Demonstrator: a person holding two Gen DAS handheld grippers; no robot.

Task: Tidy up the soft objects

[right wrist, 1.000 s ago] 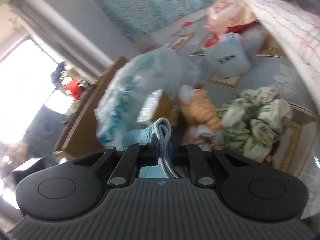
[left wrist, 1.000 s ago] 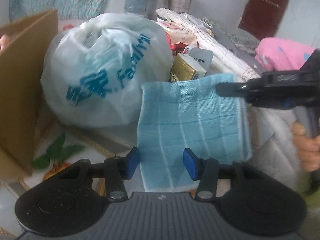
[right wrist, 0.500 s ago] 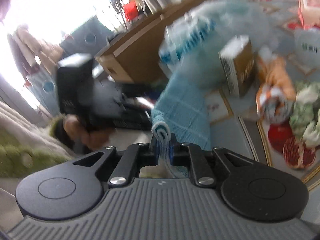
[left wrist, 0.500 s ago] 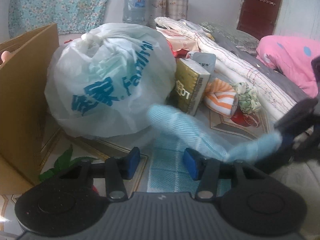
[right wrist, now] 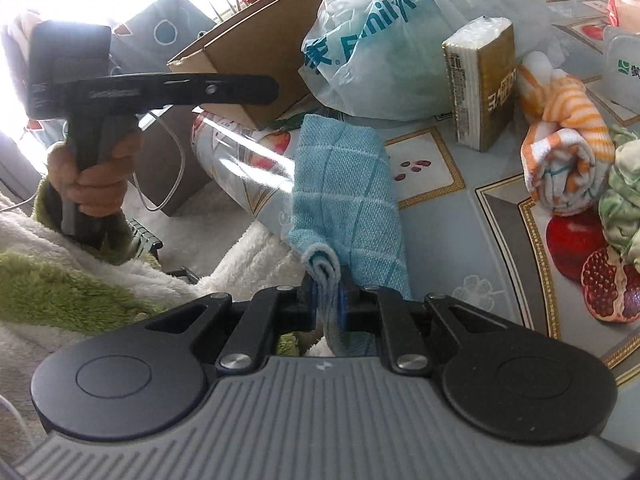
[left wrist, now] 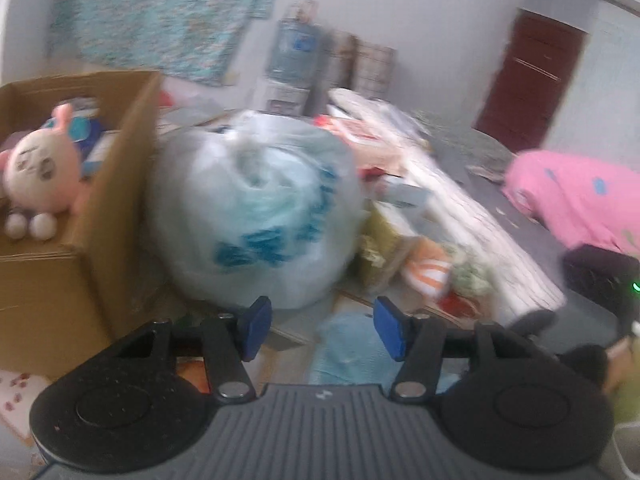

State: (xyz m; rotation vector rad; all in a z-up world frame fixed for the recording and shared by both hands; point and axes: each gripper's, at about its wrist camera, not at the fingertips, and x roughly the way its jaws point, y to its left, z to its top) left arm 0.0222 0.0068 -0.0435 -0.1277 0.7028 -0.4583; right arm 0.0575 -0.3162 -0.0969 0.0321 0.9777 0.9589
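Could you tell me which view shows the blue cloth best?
The right wrist view: the blue cloth is sharp there, draped over the table edge with its folded end pinched in the right gripper. The left wrist view gives only a blurred patch of it below the left gripper, whose empty jaws are opening.

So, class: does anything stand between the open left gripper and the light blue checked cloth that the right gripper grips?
Nothing visible does. The left gripper, jaws opening and empty, hovers above the light blue checked cloth, which lies folded on the tabletop, one end pinched in the right gripper. The white plastic bag sits behind the cloth.
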